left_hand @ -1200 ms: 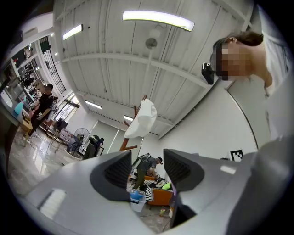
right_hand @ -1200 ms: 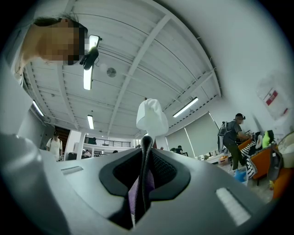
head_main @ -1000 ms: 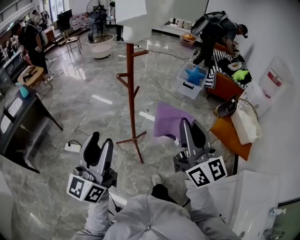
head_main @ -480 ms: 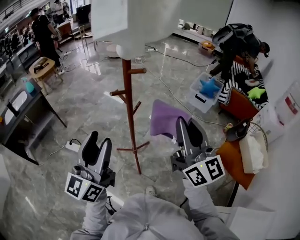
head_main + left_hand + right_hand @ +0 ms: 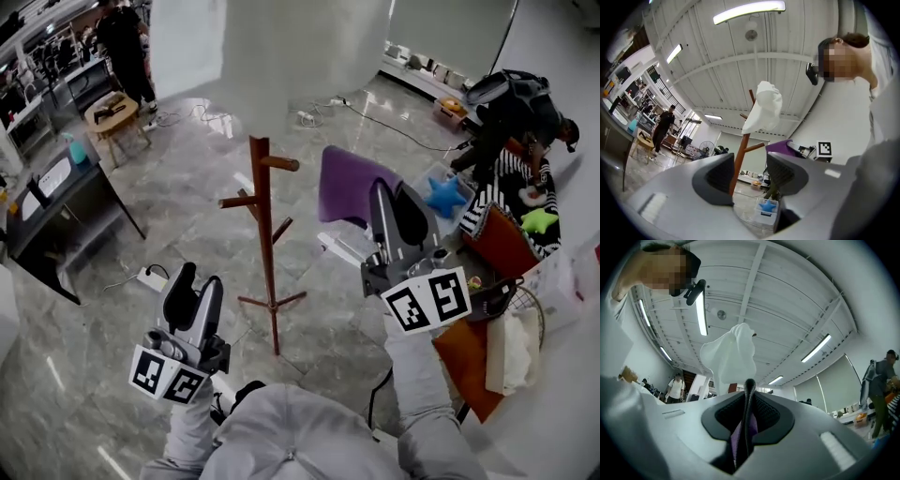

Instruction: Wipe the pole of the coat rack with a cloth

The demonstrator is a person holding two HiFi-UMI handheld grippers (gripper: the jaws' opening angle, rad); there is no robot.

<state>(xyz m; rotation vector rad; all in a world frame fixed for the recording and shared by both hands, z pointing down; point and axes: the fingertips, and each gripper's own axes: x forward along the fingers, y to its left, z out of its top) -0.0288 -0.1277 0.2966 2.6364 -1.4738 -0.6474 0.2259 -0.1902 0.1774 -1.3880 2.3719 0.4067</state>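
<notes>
The coat rack's pole [image 5: 266,244] stands left of the right claw [image 5: 382,189], whose jaws pinch the purple cloth [image 5: 349,184], held up near its top, likely to start wiping there. The left claw [image 5: 200,278] hangs parted, empty, lower down.

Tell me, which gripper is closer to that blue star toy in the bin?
Right. The right gripper, shut on the purple cloth, hangs just left of the blue star in the head view; the left gripper is beyond the coat rack, far off.
</notes>
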